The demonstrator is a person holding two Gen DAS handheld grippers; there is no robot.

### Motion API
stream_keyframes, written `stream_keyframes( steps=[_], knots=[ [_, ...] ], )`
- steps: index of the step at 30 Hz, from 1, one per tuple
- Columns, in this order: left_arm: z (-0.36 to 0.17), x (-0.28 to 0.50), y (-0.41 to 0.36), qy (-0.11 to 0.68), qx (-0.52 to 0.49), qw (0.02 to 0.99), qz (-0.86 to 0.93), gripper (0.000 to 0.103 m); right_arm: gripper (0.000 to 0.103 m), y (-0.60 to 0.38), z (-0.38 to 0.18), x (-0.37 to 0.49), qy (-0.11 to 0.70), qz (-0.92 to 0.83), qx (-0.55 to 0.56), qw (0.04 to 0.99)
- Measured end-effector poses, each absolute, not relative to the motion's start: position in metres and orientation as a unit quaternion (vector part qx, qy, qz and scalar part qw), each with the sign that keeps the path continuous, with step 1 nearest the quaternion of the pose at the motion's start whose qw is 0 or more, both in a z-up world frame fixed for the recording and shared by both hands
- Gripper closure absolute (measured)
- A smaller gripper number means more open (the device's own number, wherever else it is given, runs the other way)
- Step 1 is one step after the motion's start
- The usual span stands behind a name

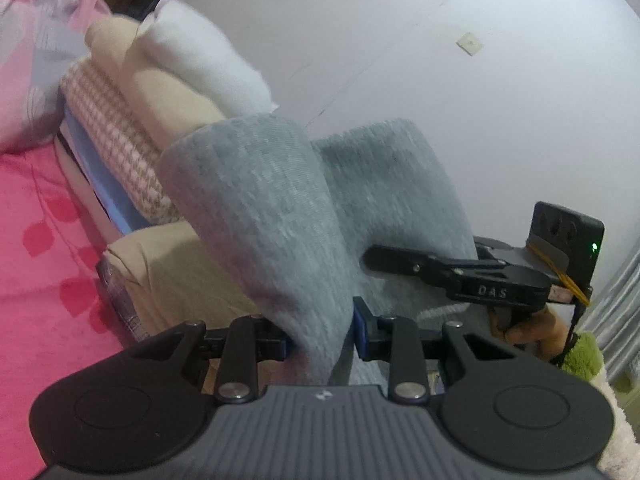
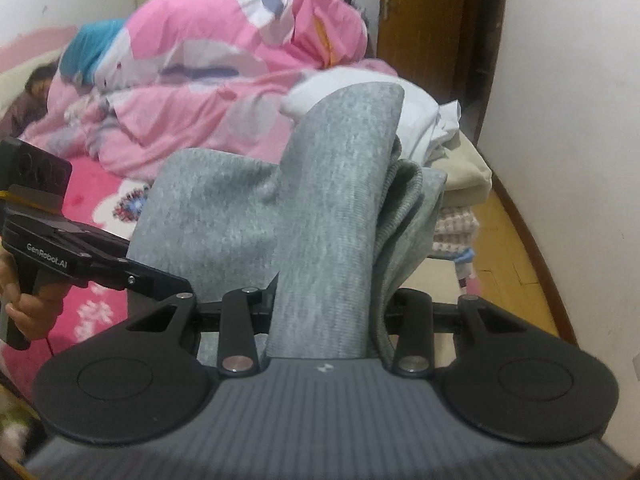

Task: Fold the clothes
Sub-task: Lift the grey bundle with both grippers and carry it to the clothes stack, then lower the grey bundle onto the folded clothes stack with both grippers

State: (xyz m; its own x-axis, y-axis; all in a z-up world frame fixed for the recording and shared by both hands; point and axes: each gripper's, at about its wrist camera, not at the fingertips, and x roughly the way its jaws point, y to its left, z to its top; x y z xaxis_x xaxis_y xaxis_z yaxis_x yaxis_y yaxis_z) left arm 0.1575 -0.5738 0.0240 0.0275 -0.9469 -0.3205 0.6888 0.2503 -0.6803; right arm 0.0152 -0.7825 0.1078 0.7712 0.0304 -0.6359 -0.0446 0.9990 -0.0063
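Door and heaped quilt only in right-wrist view

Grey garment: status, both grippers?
Left gripper shut on grey garment. Right gripper shut on it too. Folded stack just behind; nothing blocking.

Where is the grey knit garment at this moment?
The grey knit garment is lifted between both grippers, pinched by the left gripper and the right gripper, in front of the stack of folded clothes on the pink bed.
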Motion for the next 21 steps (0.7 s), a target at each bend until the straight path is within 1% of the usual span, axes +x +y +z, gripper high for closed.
stream_keyframes(
  steps=[9,13,15,17,18,19,20,21],
  knots=[
    [-0.016,0.186,-0.594,0.381,-0.181,0.699,-0.578,0.073,0.065,-0.82,0.065,0.05,0.375,0.036,0.011,0.926],
    [-0.034,0.193,-0.591,0.386,-0.194,0.697,-0.572,0.072,0.061,-0.835,0.047,0.058,0.381,0.044,0.028,0.923],
    [-0.044,0.197,-0.588,0.392,-0.203,0.693,-0.57,0.071,0.052,-0.849,0.037,0.061,0.378,0.037,0.05,0.924],
    [-0.052,0.203,-0.584,0.4,-0.216,0.688,-0.566,0.062,0.029,-0.859,0.028,0.059,0.36,0.012,0.071,0.93],
    [-0.055,0.206,-0.582,0.405,-0.223,0.685,-0.563,0.061,0.025,-0.864,0.026,0.056,0.34,-0.014,0.074,0.937],
    [-0.056,0.21,-0.579,0.409,-0.234,0.681,-0.56,0.057,0.023,-0.871,0.025,0.05,0.317,-0.046,0.083,0.944],
    [-0.057,0.215,-0.576,0.413,-0.243,0.678,-0.558,0.052,0.022,-0.879,0.025,0.044,0.292,-0.081,0.097,0.948],
    [-0.057,0.218,-0.575,0.416,-0.246,0.678,-0.554,0.05,0.022,-0.889,0.025,0.034,0.265,-0.121,0.128,0.948]
  ],
)
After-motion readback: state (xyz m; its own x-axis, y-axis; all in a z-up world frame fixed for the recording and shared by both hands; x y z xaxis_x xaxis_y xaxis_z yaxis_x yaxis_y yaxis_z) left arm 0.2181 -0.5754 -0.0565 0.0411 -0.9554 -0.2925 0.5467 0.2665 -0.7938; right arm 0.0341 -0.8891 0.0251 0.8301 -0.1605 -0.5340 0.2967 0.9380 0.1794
